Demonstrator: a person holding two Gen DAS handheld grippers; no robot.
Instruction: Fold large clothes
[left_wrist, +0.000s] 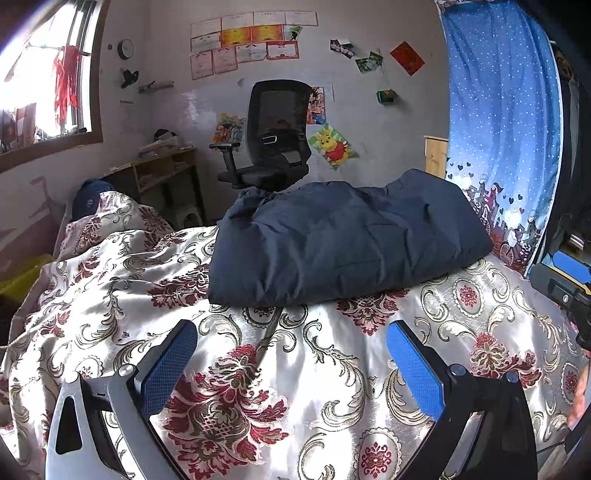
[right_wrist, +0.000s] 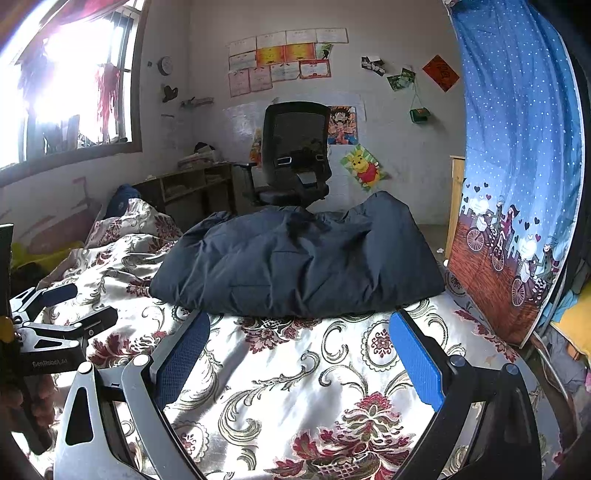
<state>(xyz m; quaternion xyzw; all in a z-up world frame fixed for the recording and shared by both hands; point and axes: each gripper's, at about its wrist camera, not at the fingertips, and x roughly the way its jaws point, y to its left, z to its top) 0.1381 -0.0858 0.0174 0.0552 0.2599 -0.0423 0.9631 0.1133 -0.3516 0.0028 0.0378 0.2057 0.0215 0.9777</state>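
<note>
A dark navy padded jacket (left_wrist: 343, 240) lies folded into a thick bundle on the floral bedspread (left_wrist: 280, 387), and in the right wrist view the jacket (right_wrist: 299, 266) sits just beyond the fingertips. My left gripper (left_wrist: 291, 336) hovers open over the bedspread, short of the jacket's near edge, with nothing between its blue pads. My right gripper (right_wrist: 299, 328) is open too, its tips close to the jacket's front edge. The left gripper (right_wrist: 74, 306) shows at the left of the right wrist view. The right gripper's body (left_wrist: 565, 291) shows at the right edge of the left wrist view.
A black office chair (left_wrist: 273, 144) stands behind the bed against the wall. A low wooden shelf desk (left_wrist: 166, 173) sits under the window at the left. A blue dotted curtain (left_wrist: 506, 147) hangs at the right. The bedspread (right_wrist: 303, 387) bunches up at the left.
</note>
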